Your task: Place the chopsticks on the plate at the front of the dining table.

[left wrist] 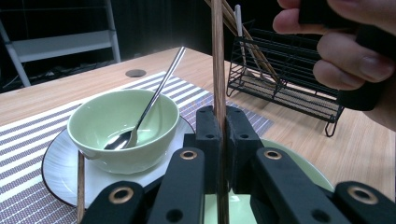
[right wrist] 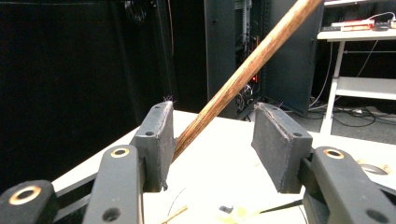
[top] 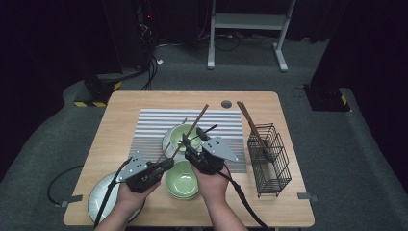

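My left gripper [top: 169, 162] [left wrist: 222, 116] is shut on a brown wooden chopstick [top: 197, 120] [left wrist: 217, 56], which rises from its jaws up and to the right over the table. Around that same chopstick [right wrist: 243, 74], farther up its length, stand the jaws of my right gripper [top: 187, 144] [right wrist: 212, 135]. They are open, and the stick lies against the left pad and clear of the right one. Behind the grippers a pale green bowl [top: 179, 133] [left wrist: 116, 121] with a metal spoon [left wrist: 149, 105] in it sits on a white plate [left wrist: 56, 163]. A second chopstick [left wrist: 80, 186] leans on that plate.
A second green bowl [top: 182, 180] sits just in front of my hands. A grey plate [top: 101, 195] lies at the front left corner. A black wire rack [top: 272, 159] [left wrist: 289, 79] at the right holds more chopsticks [top: 250, 122]. A striped placemat [top: 154, 125] covers the table's middle.
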A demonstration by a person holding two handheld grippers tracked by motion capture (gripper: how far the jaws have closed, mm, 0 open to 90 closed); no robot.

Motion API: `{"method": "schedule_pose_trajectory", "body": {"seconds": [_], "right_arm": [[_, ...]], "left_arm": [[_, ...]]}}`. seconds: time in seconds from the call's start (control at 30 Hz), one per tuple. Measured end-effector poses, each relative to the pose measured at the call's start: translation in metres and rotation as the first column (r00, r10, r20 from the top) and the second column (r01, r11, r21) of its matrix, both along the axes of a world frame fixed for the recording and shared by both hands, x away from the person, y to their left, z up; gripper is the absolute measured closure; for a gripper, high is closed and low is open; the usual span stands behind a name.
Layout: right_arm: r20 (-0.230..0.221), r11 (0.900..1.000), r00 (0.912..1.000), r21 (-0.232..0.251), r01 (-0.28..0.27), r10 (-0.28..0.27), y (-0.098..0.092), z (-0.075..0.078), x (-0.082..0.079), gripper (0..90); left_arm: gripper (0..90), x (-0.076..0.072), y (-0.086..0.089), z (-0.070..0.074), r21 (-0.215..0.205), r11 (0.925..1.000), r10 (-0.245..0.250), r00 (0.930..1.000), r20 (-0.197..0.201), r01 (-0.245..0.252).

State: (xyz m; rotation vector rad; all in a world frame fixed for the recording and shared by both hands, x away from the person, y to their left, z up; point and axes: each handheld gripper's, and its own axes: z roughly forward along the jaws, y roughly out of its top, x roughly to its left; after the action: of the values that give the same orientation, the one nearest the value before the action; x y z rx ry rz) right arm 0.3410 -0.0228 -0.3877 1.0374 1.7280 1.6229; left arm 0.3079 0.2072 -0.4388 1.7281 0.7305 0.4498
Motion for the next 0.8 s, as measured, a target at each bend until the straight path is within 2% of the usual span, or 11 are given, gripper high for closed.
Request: {"method": "schedule_pose_trajectory", "body": {"seconds": [0.8], "right_arm": [[-0.036,1.0,0.999,-0.003,0.028,-0.028,-0.006,-0.019,0.006,47.7]], "left_arm": [[84.6,-0.001,0.001,-0.003,-0.013,0.9999,0.0,0.9999,-0.013,-0.001]]}}
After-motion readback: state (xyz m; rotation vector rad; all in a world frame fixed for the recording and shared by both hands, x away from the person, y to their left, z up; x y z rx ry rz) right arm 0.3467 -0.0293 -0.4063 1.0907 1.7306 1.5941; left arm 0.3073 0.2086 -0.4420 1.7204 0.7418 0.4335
